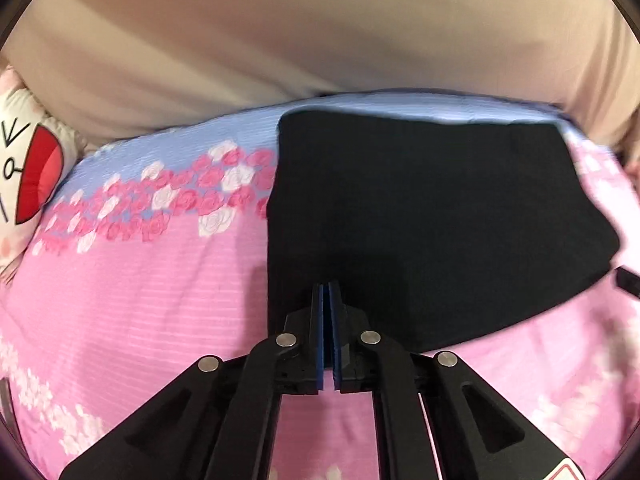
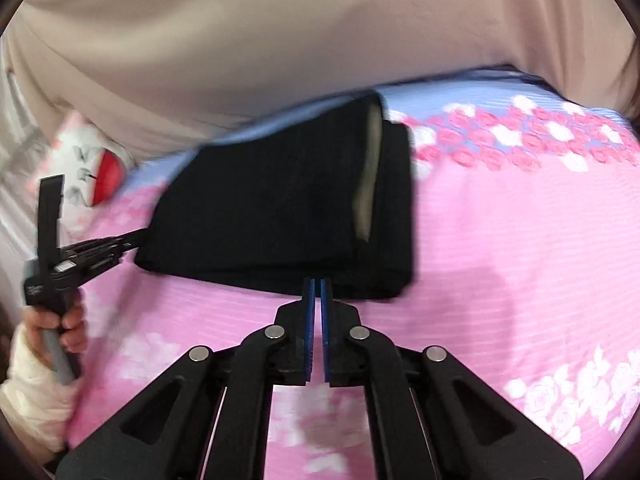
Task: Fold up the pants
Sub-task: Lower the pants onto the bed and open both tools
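The black pants (image 1: 432, 216) lie folded into a thick rectangle on the pink flowered bedsheet (image 1: 132, 304). My left gripper (image 1: 329, 286) is shut, with its blue pads together at the pants' near edge; I cannot tell whether cloth is between them. In the right wrist view the folded pants (image 2: 272, 208) show a pale lining strip (image 2: 370, 176) on the top layer. My right gripper (image 2: 316, 282) is shut and empty, with its tips at the pants' near edge. The left gripper (image 2: 136, 238) also shows there, touching the pants' left edge.
A white pillow with a red print (image 1: 28, 168) lies at the bed's far left. A beige curtain or wall (image 1: 300, 32) rises behind the bed. A blue band with pink roses (image 2: 520, 136) runs along the sheet's far side.
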`<state>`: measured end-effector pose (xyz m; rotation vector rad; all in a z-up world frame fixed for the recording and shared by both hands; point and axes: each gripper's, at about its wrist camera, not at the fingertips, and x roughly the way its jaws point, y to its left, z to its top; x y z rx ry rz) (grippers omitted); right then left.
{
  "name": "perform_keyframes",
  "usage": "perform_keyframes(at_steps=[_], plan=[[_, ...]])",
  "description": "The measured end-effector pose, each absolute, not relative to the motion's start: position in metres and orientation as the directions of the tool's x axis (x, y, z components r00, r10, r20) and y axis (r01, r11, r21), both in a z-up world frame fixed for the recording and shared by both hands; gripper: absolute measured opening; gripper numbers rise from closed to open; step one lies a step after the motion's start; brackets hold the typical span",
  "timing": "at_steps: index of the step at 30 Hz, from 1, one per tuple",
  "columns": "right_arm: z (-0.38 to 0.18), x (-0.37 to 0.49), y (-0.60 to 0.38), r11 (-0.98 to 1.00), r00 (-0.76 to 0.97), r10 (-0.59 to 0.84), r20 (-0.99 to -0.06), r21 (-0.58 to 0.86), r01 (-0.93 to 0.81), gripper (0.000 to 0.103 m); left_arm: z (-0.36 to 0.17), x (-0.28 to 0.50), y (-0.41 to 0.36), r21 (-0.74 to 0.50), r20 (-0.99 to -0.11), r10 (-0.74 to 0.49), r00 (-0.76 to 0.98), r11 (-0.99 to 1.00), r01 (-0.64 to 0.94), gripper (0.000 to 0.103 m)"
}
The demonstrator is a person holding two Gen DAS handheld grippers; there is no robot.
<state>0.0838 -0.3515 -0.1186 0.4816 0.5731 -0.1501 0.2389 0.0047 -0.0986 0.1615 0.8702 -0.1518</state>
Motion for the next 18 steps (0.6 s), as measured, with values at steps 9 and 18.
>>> perform_keyframes(at_steps=[9,18], plan=[[-0.135,0.089,-0.376,0.798,0.834,0.031,-0.55,0.516,0.311,0.0,-0.097,0.241,0.004,0.168,-0.747,0.04,0.663,0.977,0.131,0.006],[-0.072,0.011,-0.314,0.838,0.887,-0.098,-0.452,0.444,0.318,0.005,-0.052,0.162,0.005,0.111,-0.709,-0.025,0.704,0.983,0.147,0.027]])
